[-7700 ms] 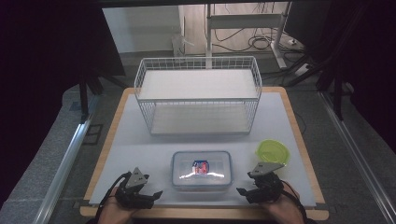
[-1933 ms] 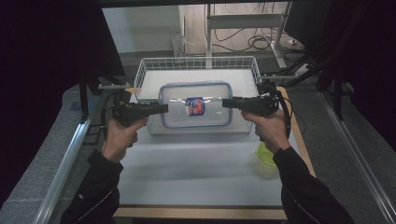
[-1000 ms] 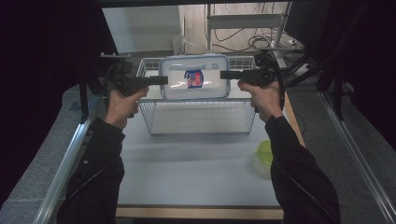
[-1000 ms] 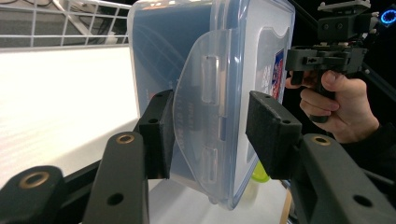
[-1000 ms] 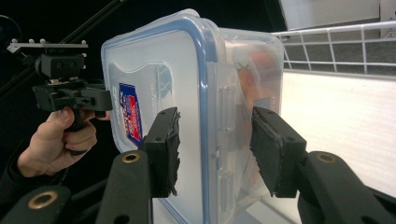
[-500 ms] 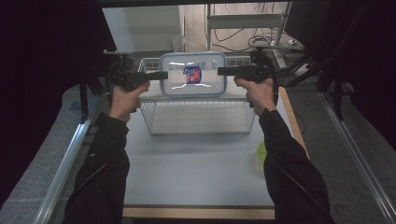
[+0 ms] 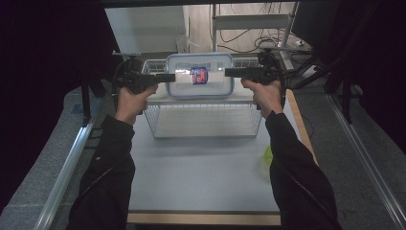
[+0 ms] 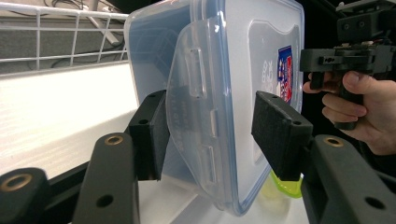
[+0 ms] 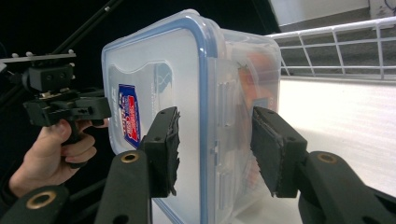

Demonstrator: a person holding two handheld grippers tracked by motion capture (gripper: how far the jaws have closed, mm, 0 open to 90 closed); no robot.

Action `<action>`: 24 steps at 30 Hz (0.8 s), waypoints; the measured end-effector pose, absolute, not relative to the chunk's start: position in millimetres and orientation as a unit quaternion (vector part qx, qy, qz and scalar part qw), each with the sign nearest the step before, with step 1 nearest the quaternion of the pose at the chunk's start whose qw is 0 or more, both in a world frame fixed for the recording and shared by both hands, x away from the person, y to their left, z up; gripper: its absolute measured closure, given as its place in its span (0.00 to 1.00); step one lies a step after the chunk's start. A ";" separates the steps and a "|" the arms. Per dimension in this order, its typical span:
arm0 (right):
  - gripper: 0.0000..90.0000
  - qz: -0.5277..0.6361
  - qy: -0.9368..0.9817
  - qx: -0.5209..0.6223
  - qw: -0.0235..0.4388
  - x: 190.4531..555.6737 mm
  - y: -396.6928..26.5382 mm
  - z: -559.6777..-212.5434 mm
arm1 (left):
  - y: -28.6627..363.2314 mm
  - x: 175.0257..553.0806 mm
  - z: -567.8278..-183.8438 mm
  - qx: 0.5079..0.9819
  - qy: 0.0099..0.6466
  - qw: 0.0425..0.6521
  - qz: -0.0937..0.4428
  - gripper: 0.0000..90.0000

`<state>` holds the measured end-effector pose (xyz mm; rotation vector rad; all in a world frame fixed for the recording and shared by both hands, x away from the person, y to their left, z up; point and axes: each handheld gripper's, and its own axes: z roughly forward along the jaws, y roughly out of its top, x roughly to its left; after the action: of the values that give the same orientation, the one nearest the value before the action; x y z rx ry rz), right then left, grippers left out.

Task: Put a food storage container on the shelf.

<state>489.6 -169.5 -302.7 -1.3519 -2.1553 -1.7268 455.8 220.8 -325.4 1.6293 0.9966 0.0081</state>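
Two grippers flank the tilted lidded plastic container (image 7: 199, 75) above the wire basket (image 7: 206, 117): right gripper (image 9: 215, 140) clamps one end; left gripper (image 8: 208, 130) jaws, just opening, stand loose around the other.

Pale table (image 7: 206, 177), wire basket (image 7: 206, 120), green bowl (image 7: 266, 155) on it

Clear blue-rimmed container (image 7: 199, 75), red-blue label; white wire basket (image 7: 206, 112).

wire basket (image 7: 203, 112) blocks below the box (image 7: 199, 76); table (image 7: 201, 172) front open.
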 end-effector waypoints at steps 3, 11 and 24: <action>0.56 -0.560 -0.702 -0.440 0.025 489.0 -167.5 -303.4 | 219.8 455.4 -325.3 0.701 0.422 0.574 0.016 0.51; 0.57 -0.543 -0.711 -0.446 0.003 489.1 -166.1 -309.3 | 215.3 457.2 -329.7 0.703 0.433 0.563 0.033 0.42; 0.56 -0.555 -0.700 -0.450 -0.013 487.4 -170.8 -313.0 | 203.5 446.9 -321.0 0.716 0.421 0.548 0.104 0.35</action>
<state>487.4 -170.8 -313.0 -1.4250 -2.2169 -1.7581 446.9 203.5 -321.0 1.6955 0.9976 0.2453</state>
